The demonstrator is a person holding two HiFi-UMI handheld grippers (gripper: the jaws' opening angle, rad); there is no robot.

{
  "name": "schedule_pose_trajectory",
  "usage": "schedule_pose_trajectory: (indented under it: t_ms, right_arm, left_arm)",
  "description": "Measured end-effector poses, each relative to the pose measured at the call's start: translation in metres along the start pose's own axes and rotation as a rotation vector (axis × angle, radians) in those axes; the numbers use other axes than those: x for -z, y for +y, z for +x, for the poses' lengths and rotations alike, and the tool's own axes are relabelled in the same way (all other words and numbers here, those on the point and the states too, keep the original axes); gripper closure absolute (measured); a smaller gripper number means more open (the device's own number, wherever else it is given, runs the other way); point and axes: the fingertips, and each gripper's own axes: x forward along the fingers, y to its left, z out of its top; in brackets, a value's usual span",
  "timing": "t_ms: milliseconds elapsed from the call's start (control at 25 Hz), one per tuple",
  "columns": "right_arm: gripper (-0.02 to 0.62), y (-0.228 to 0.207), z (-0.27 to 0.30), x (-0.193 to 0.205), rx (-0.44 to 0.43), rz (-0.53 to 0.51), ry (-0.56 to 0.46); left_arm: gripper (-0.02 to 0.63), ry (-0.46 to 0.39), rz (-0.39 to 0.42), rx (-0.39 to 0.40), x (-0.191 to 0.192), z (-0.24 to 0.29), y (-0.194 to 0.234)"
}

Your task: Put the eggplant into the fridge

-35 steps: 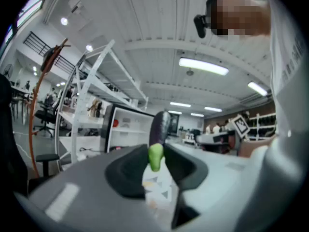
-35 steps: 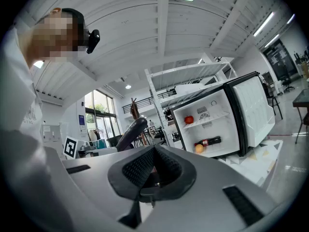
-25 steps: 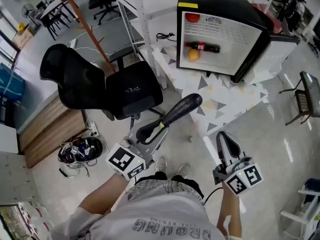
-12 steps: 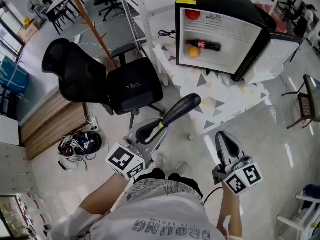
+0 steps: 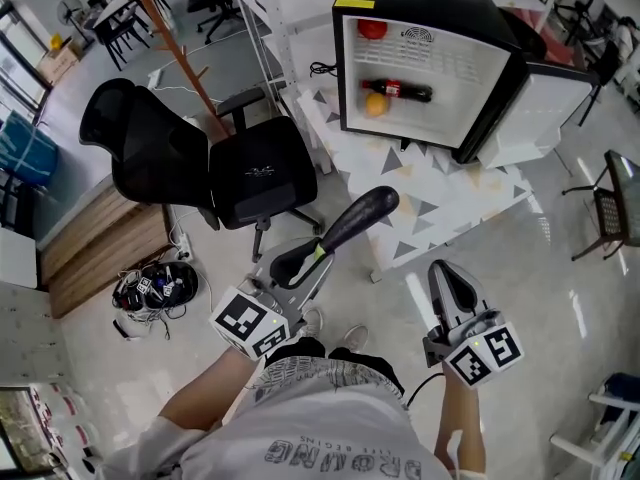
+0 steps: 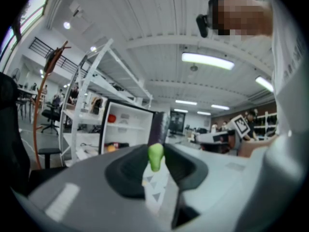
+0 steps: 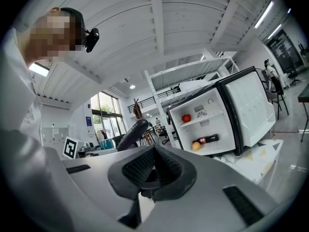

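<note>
My left gripper [image 5: 303, 260] is shut on the green stem end of a long dark eggplant [image 5: 360, 216], which points up and right toward the fridge. In the left gripper view the green stem [image 6: 155, 156] sits pinched between the jaws of the left gripper [image 6: 155, 167]. The black mini fridge [image 5: 500, 28] stands open on the floor ahead, its door swung out to the right. Inside are a red fruit [image 5: 372, 28], a cola bottle [image 5: 400, 90] and an orange [image 5: 375, 105]. My right gripper [image 5: 445, 274] is shut and empty, level, lower right; its view shows the fridge [image 7: 217, 124] and the eggplant [image 7: 133, 132].
A black office chair [image 5: 200, 168] stands left of the path. A triangle-patterned mat [image 5: 445, 183] lies under and in front of the fridge. A white shelf frame [image 5: 262, 38] and a wooden coat stand [image 5: 170, 43] are behind. Cables [image 5: 155, 290] lie on the floor at left.
The fridge has slid left and up in the head view and the chair has shifted slightly, as both grippers travel across the floor. The eggplant stays in the left jaws.
</note>
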Motion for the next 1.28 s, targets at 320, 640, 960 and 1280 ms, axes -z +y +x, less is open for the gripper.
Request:
schedule_pose_trajectory:
  t_ms: [320, 640, 960, 1280]
  right_arm:
    - [0.595, -0.017, -0.003, -0.006, -0.006, 0.006, 0.000]
    - [0.594, -0.028, 0.009, -0.004, -0.017, 0.028, -0.004]
    - [0.594, -0.043, 0.021, -0.001, -0.008, 0.034, 0.004]
    - [0.594, -0.058, 0.047, -0.006, -0.002, 0.033, 0.011]
  left_arm:
    - [0.492, -0.007, -0.001, -0.006, -0.001, 0.018, 0.001]
    - [0.492, -0.008, -0.006, -0.025, 0.001, 0.027, 0.012]
    - [0.492, -0.009, -0.012, -0.020, 0.003, 0.042, 0.025]
    - [0.492, -0.010, -0.023, -0.014, 0.002, 0.063, 0.048]
